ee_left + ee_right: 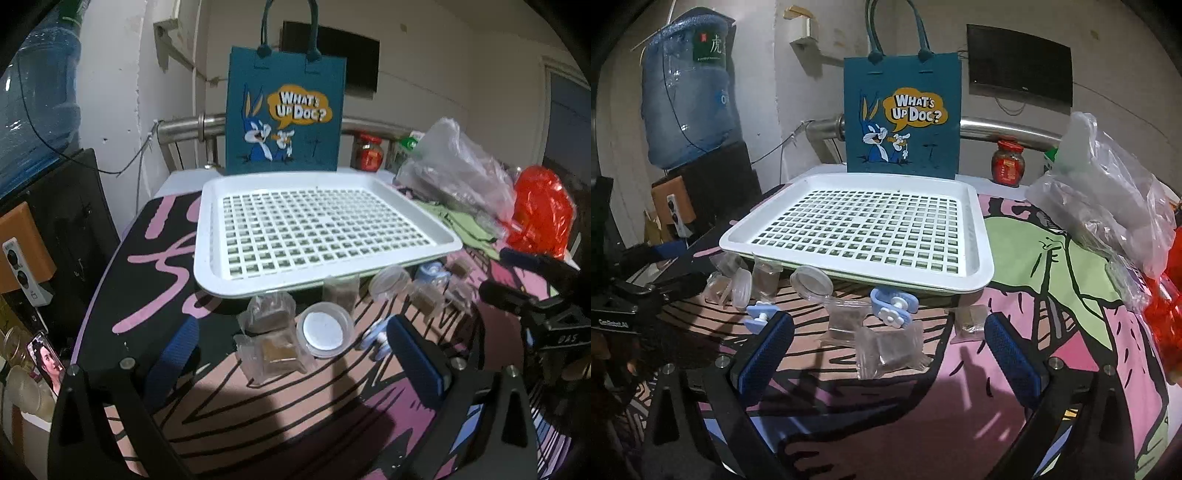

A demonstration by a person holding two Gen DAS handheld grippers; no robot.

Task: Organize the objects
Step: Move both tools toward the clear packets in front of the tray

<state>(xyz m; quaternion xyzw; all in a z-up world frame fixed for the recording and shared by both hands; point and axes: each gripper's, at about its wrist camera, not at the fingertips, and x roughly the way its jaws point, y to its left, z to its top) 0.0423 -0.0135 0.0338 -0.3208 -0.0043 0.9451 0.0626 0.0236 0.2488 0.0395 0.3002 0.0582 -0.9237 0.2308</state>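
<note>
Both the left gripper (291, 354) and right gripper (886, 343) hover with fingers wide, holding nothing; clear sachets (890, 352) lie before the white tray (975, 236).

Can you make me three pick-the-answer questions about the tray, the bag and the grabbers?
1. Where is the bag?
A. behind the tray
B. on the tray
C. under the tray

2. What colour is the tray?
A. red
B. white
C. black

3. How are the right grabber's fingers?
A. shut tight
B. squeezing the jar
C. wide apart

Answers:
1 A, it stands upright past the tray's far edge.
2 B, its rim and grid are white.
3 C, the blue pads stand far apart, gripping nothing.
</note>
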